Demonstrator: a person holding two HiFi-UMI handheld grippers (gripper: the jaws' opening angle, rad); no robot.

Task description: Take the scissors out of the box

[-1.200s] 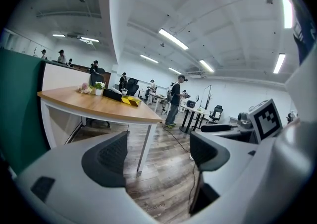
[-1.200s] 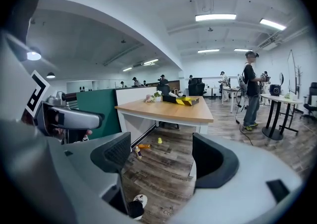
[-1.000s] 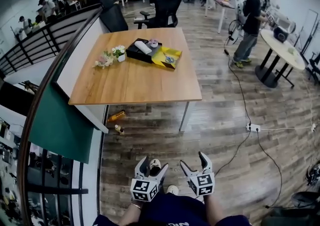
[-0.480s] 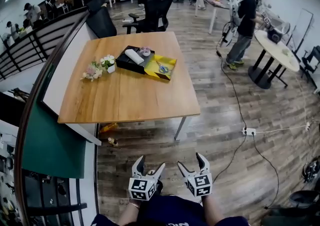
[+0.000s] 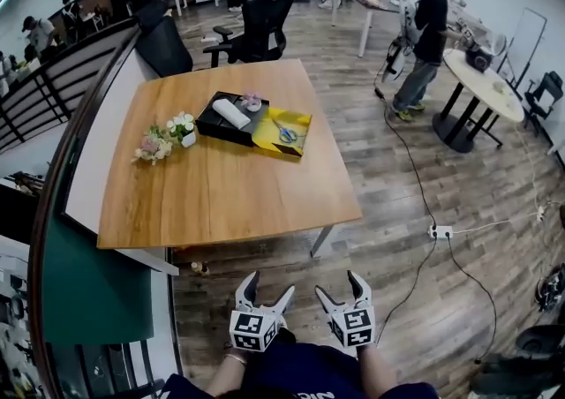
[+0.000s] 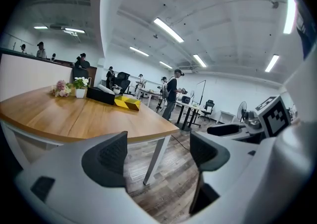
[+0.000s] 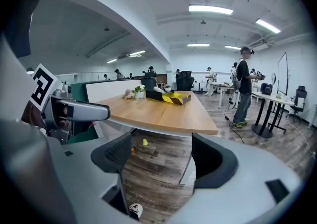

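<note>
Table: square wooden top [image 5: 229,190] on pale legs, standing on a plank floor [image 5: 388,243].
Black box [image 5: 219,135]: low and open, on the table's far half, askew to its edges.
Yellow tray [image 5: 265,138]: touching the black box's right side, equally low.
White pot [image 5: 188,139]: small, with white blooms, just left of the black box.
Loose flowers [image 5: 152,146]: pink-and-white bunch lying flat, further left of the black box, beyond the white pot.

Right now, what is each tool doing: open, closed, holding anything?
Left tool: open, nothing between its jaws.
Right tool: open, nothing between its jaws.
</note>
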